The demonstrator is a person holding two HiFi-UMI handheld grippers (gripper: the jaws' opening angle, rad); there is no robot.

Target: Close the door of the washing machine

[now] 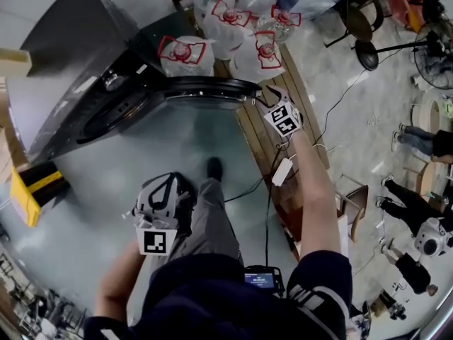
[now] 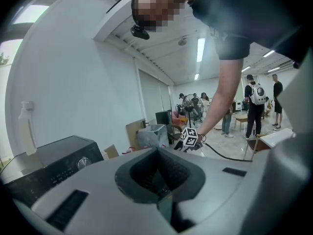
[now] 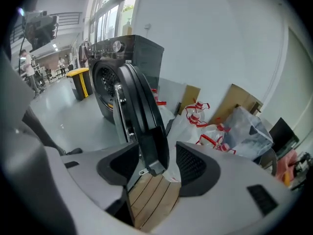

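The dark washing machine (image 1: 85, 83) stands at the upper left of the head view. Its round door (image 1: 209, 91) hangs open, swung out toward the bottles. My right gripper (image 1: 263, 99) reaches the door's free edge. In the right gripper view the door's rim (image 3: 146, 131) stands between the open jaws of the right gripper (image 3: 156, 163), with a gap on the right side. My left gripper (image 1: 170, 183) hangs low beside the person's leg, away from the machine. In the left gripper view the left gripper (image 2: 159, 173) looks shut with nothing in it.
Bagged water bottles (image 1: 233, 27) are stacked behind the door. Wooden planks (image 1: 272, 140) lie under my right arm, with a white adapter (image 1: 282, 171) and cables. A yellow bin (image 1: 32, 186) stands left. People (image 1: 414, 211) and a stool (image 1: 357, 20) are at the right.
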